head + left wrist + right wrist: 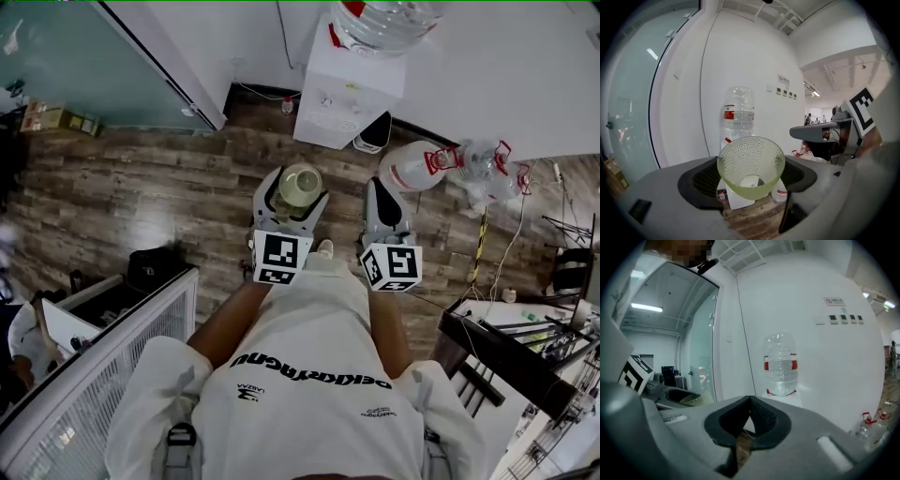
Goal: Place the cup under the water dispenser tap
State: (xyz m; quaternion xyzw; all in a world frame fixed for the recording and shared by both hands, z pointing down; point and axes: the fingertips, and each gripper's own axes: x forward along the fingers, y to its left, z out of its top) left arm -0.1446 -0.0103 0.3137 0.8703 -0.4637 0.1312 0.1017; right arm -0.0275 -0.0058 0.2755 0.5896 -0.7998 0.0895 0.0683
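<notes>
2 spare water bottles (412,169) are lying on the wooden floor (122,197) by the wall (506,75). A cardboard box (58,119) is sitting near the glass partition (84,56), and a black bag (155,267) is resting near a white rack (103,356).

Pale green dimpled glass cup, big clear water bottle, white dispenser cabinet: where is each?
Pale green dimpled glass cup (751,157), left gripper view, inner wall.
Big clear water bottle (738,99), left gripper view, clear upper body.
White dispenser cabinet (339,105), head view, white body.

Head view: from above the person, steeply down onto the brown wood-plank floor (122,187); far off
Left gripper view: rides the left tool (298,192); looks level along it
Right gripper view: rides the right tool (382,192); likewise
Shared: white box-shaped water dispenser (342,89) ahead; in all three
</notes>
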